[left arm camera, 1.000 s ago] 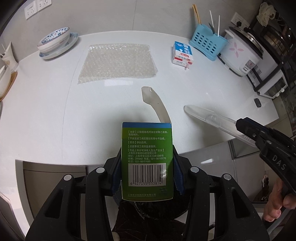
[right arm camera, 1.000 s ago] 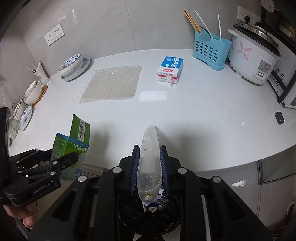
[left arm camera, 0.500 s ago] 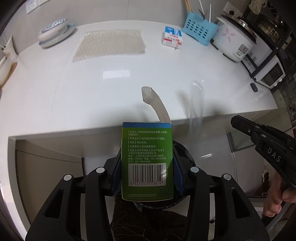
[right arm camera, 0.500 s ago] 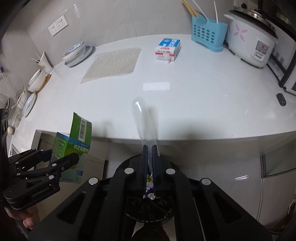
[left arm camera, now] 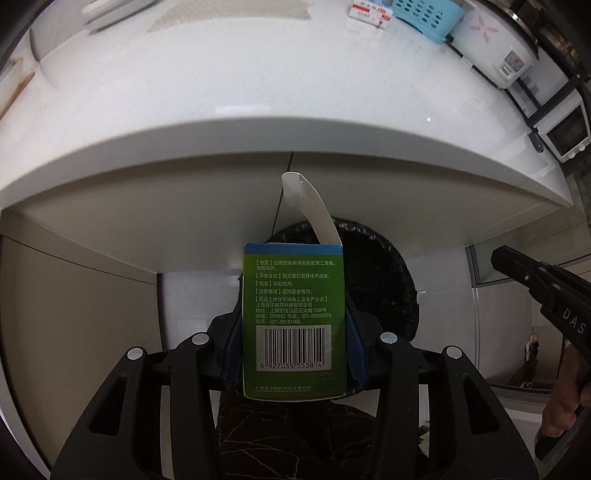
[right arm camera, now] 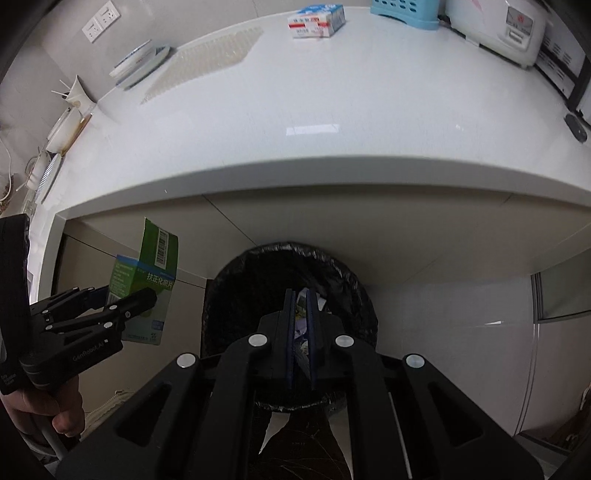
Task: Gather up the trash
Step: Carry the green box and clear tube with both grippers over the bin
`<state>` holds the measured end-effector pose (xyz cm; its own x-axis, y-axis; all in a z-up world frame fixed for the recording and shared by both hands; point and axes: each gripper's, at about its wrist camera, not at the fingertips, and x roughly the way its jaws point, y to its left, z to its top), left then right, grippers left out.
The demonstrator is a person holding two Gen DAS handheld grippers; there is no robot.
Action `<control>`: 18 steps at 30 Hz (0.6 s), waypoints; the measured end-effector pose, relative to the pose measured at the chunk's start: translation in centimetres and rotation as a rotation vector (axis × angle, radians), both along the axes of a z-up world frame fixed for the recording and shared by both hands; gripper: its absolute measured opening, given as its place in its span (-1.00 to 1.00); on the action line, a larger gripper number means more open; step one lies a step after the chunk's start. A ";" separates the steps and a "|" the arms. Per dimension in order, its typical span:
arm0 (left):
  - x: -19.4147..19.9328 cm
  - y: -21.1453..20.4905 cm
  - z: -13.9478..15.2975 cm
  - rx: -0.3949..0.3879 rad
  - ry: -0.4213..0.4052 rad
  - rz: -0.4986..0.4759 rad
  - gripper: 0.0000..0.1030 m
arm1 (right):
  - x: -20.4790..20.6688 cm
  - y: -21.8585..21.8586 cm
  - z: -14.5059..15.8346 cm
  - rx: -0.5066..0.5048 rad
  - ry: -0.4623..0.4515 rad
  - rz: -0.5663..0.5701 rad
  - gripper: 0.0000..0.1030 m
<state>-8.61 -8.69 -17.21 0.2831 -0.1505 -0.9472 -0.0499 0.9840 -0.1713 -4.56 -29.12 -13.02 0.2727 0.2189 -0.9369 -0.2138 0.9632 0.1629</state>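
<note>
A: Item one, left gripper (left arm camera: pixel 293 347)?
B: Clenched on the green box (left arm camera: pixel 293 317), pads on both side walls, barcode face up to the lens, white flap (left arm camera: pixel 308 206) open and curling upward. The grip was unchanged from a second ago. In the right view the same box (right arm camera: pixel 146 291) hung beside the bin, left of its rim, in front of the cabinet.

A: Item two, right gripper (right arm camera: pixel 300 332)?
B: Jaws shut, blue pads (right arm camera: pixel 290 332) nearly touching, with nothing gripped that can be made out. A second ago it clamped a clear plastic bottle; that bottle was gone from the jaws. The jaws had closed fully within that second. Whether the bottle lay in the bin cannot be told.

A: Item three, bin?
B: Bin (right arm camera: pixel 221 295), black liner, directly under the right gripper; scraps of paper (right arm camera: pixel 304 299) showed between the pads. In the left view the bin (left arm camera: pixel 399 280) sat behind the box. Earlier it barely showed at the bottom edge; both grippers had come down below the counter edge.

A: Item four, counter (right arm camera: pixel 332 92)?
B: White, now in the upper part of both views. Still on it: bubble wrap (right arm camera: pixel 210 59), a small carton (right arm camera: pixel 317 20), a blue basket (right arm camera: pixel 406 13), a rice cooker (right arm camera: pixel 498 29).
</note>
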 end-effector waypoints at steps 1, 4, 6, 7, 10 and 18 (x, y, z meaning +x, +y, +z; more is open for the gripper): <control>0.0 -0.2 -0.4 0.007 0.000 -0.005 -0.12 | -0.2 0.0 -0.4 -0.001 0.003 0.000 -0.78; -0.2 -1.0 -1.8 0.018 0.000 -0.019 -0.12 | -0.6 -0.2 -1.3 -0.008 0.003 -0.013 -0.29; -0.2 -1.5 -2.8 0.015 0.003 -0.029 -0.12 | -0.8 -0.4 -1.8 -0.010 0.003 -0.022 -0.15; -0.2 -1.9 -3.1 0.016 0.006 -0.034 -0.12 | -0.8 -0.4 -2.0 -0.017 0.006 -0.024 -0.04; -0.2 -2.7 -4.3 0.016 0.014 -0.047 -0.12 | -1.0 -0.6 -2.6 -0.035 0.001 -0.026 0.22; 0.2 -4.4 -6.2 0.026 0.028 -0.075 -0.09 | -1.1 -1.9 -3.3 -0.051 0.005 -0.050 0.34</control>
<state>-8.45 -13.06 -23.41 0.2449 -0.1456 -0.9585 0.0196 0.9892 -0.1453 -5.65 -31.06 -16.33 0.2769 0.1569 -0.9480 -0.1642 0.9798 0.1142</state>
